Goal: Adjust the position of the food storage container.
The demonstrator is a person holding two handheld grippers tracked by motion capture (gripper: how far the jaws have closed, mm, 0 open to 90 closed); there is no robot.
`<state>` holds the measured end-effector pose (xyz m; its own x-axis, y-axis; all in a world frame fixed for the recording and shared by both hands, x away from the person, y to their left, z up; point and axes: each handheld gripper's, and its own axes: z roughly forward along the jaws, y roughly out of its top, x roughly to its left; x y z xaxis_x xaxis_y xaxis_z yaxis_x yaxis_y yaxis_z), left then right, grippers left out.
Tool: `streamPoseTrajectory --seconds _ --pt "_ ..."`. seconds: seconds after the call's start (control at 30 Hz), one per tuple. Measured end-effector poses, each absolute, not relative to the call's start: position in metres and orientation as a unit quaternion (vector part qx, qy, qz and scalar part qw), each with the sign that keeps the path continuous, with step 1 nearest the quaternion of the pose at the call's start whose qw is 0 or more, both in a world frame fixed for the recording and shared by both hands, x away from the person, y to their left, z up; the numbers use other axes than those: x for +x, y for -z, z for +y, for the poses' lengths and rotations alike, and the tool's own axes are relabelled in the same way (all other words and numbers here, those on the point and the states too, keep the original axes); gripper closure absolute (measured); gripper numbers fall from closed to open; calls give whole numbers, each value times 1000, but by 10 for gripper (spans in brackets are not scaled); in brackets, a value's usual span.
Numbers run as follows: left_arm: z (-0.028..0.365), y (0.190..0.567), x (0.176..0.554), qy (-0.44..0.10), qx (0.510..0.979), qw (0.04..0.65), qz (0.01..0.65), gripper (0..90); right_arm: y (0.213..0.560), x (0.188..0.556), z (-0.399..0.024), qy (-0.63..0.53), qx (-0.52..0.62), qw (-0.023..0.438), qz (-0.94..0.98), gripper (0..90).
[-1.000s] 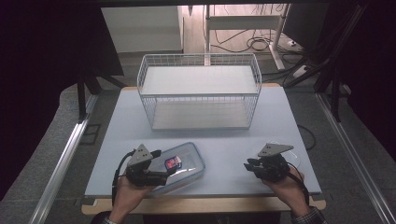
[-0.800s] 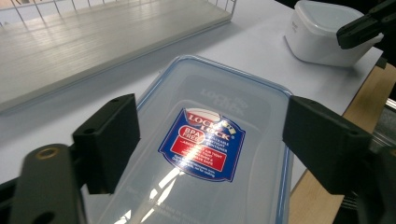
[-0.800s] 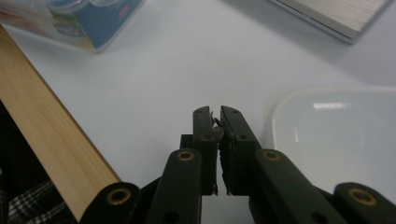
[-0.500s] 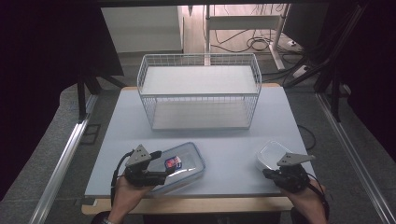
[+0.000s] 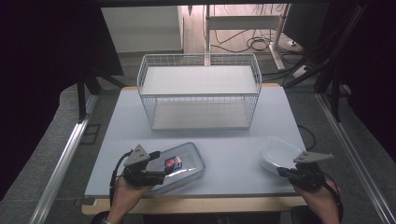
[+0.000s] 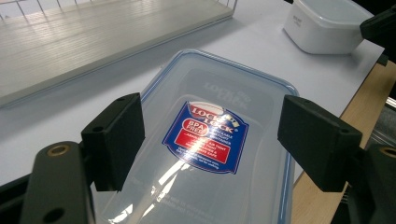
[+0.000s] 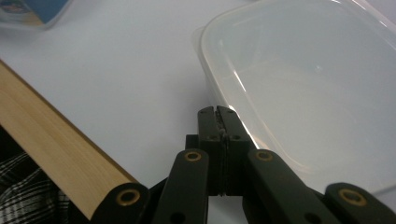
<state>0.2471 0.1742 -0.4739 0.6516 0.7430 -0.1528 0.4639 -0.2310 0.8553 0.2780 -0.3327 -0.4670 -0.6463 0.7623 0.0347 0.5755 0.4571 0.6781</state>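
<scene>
1. Lid (image 5: 181, 164) pick-up is judged in hand: at the high view's lower left, the left gripper (image 5: 163, 173) is held wide, its jaws just closing around the lid, unpressed.
2. At lower right, the right gripper (image 5: 282, 171) is seen shut beside the clear container (image 5: 280, 151).
3. Next, firmer closing is called for.

Clear lid (image 6: 205, 154), red-and-blue label (image 6: 206, 136)

Claws (image 5: 169, 171) (image 5: 283, 171), lid (image 5: 180, 166), container (image 5: 279, 154), basket (image 5: 199, 99)
</scene>
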Motion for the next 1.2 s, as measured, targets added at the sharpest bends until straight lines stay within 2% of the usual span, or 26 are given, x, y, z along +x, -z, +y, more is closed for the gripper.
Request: streamPoseTrajectory --seconds 0.3,0.4,0.5,0.67,0.77,0.97,1.2 --pt "178 476 249 -147 769 481 395 244 467 287 -349 -334 421 160 828 893" --pt "181 475 249 -147 771 478 393 294 467 293 -356 -334 435 171 819 893" --pt "186 474 246 -154 770 475 398 417 466 292 -352 -343 431 174 817 883" --pt "195 470 231 -133 767 483 400 757 465 287 -329 -358 399 166 828 874" --pt "194 469 221 -128 772 484 392 857 466 287 -320 -359 387 161 834 871" --pt "183 476 201 -102 790 476 373 883 470 286 -294 -369 361 138 845 858" --pt "174 493 183 -96 822 422 369 893 476 284 -272 -371 336 124 857 850"
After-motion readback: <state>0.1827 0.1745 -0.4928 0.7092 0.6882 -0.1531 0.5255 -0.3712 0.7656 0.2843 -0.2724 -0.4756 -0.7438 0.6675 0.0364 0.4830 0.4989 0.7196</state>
